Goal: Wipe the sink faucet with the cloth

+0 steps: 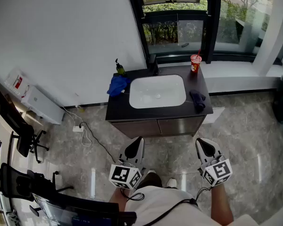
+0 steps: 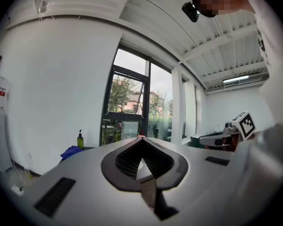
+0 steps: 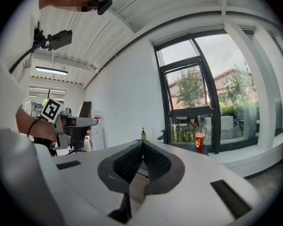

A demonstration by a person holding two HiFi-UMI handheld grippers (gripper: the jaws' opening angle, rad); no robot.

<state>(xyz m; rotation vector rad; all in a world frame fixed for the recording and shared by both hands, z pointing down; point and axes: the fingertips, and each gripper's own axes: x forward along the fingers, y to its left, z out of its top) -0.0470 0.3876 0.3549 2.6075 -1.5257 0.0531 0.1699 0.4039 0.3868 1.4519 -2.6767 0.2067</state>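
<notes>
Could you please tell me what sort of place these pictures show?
Probably an office washing corner: a white sink set in a dark vanity counter under big windows, with office chairs nearby.

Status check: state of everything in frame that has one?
left gripper: shut, empty
right gripper: shut, empty
blue cloth: bunched on counter, untouched
dark cloth: lying on counter
sink: empty
red cup: upright, straw in
cabinet doors: shut
</notes>
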